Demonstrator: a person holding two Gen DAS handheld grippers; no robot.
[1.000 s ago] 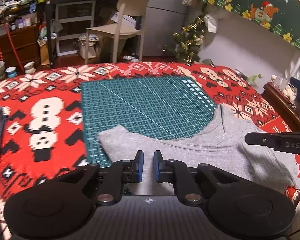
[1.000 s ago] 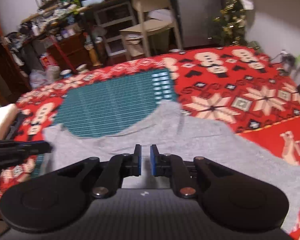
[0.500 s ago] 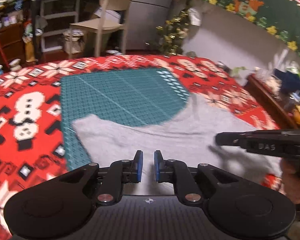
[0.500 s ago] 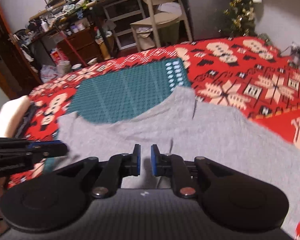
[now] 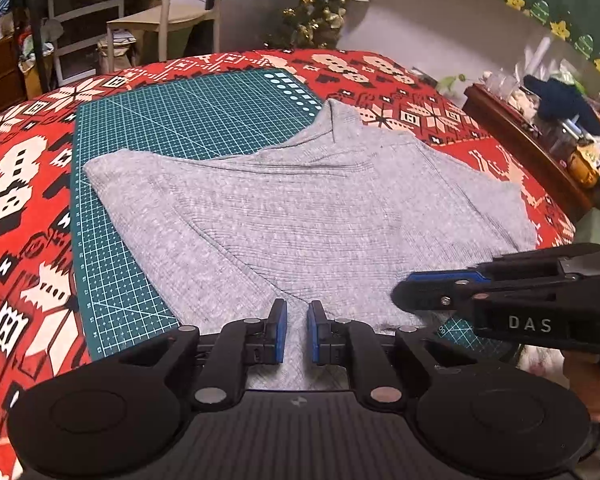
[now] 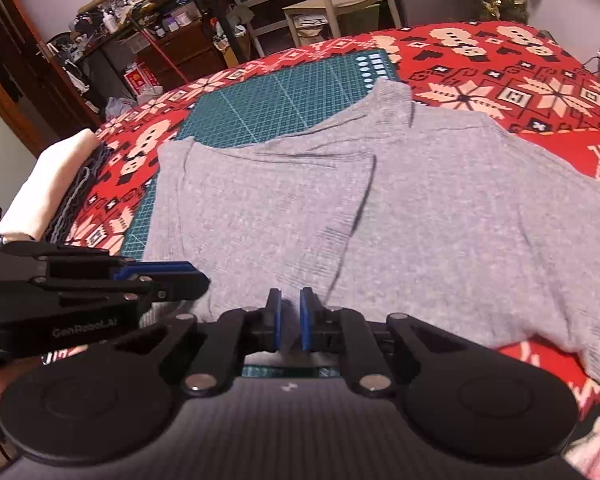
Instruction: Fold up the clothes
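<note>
A grey knit garment point(image 5: 300, 216) lies spread over a green cutting mat point(image 5: 188, 120) on a red patterned cloth; it also shows in the right wrist view point(image 6: 380, 208). My left gripper point(image 5: 297, 330) is nearly closed, with the garment's near edge pinched between its blue pads. My right gripper point(image 6: 289, 320) is likewise nearly closed on the near edge of the garment. The right gripper shows in the left wrist view point(image 5: 432, 294) at the right, and the left gripper shows in the right wrist view point(image 6: 172, 276) at the left.
Folded white and dark clothes point(image 6: 48, 184) are stacked at the table's left edge. A wooden shelf with clutter point(image 5: 540, 128) stands at the right. A chair point(image 5: 168, 12) and drawers stand beyond the far edge.
Both grippers have moved back toward me and lower, still holding the garment's near edge. The garment has been drawn nearer and lies flatter and wider over the mat.
</note>
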